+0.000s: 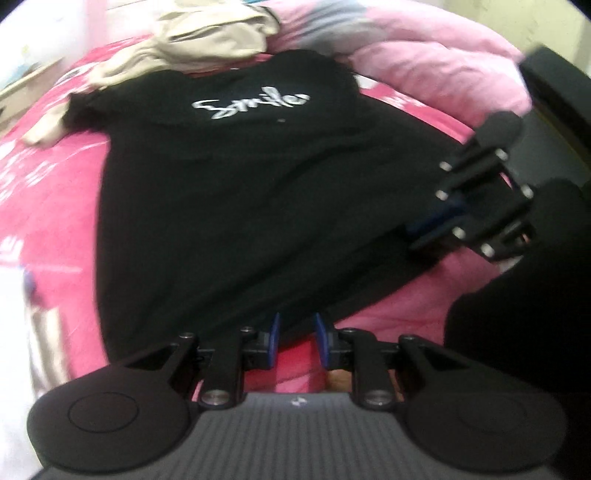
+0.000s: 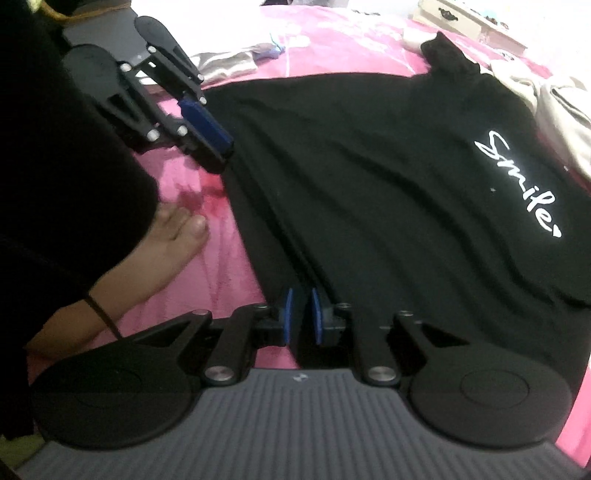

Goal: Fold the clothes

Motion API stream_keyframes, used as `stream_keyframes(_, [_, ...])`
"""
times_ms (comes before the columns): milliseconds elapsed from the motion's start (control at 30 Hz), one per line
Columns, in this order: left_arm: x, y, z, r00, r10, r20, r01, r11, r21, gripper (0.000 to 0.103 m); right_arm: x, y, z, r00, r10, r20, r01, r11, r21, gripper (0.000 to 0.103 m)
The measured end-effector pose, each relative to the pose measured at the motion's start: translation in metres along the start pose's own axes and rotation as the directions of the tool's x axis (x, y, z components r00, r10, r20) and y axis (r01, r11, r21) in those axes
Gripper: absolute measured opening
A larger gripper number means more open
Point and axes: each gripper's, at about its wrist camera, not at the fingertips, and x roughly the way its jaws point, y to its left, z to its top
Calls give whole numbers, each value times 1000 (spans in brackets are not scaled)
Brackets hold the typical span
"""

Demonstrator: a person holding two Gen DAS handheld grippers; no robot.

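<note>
Black tee (image 1: pixel 236 206) w/ white "Smile" print (image 1: pixel 251 103) lies spread flat on a pink bedsheet (image 1: pixel 48 192), neck end toward 12 o'clock in the left wrist view, hem at 6. In the right wrist view the tee (image 2: pixel 388 192) fills the centre and the print (image 2: pixel 517 184) sits at 3 o'clock.

Left gripper (image 1: pixel 297 339) at 6 o'clock, at the hem: blue pads stand a narrow gap apart, hem edge right at the tips, pink sheet visible betw them lower down; can't tell if cloth is pinched. Seen from the right cam, the left gripper (image 2: pixel 221 147) sits at 10 o'clock on the tee's hem corner, pads look near-closed there.

Right gripper (image 2: pixel 300 314) at 6 o'clock, jaws narrow w/ black cloth running betw the pads, so it's clamped on the hem. From the left cam it shows at 3 o'clock (image 1: pixel 417 229), tips on the tee's edge.

Beige garment (image 1: pixel 207 33) bunched at 12 o'clock beyond the tee's neck, touching it. Pink duvet (image 1: pixel 436 55) heaped at 1–2 o'clock. A bare foot (image 2: pixel 177 232) rests on the sheet at 9 o'clock, just beside the tee's hem
</note>
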Motion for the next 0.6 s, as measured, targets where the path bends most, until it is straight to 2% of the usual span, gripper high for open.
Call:
stream_keyframes(133, [8,-6,5,1000,-5,-8,5,999,54,22,8,-14,0,999,29,19,-30,994,105,10])
stream_keyframes(233, [9,-10,6,1000,-2,-4,3,996,90,24,16,-20,2,999,44,21,-47,989,138,11])
stream_keyframes(333, [15,-13,8,1000,-14,-10,15,992,126,28,16,-19,0,998,52,19,-54,991,125,12])
stream_keyframes(600, [33,-12,15,999,-25,-33,30,989,145,25,21,-15,-3,998,53,17,-54,997,58,12])
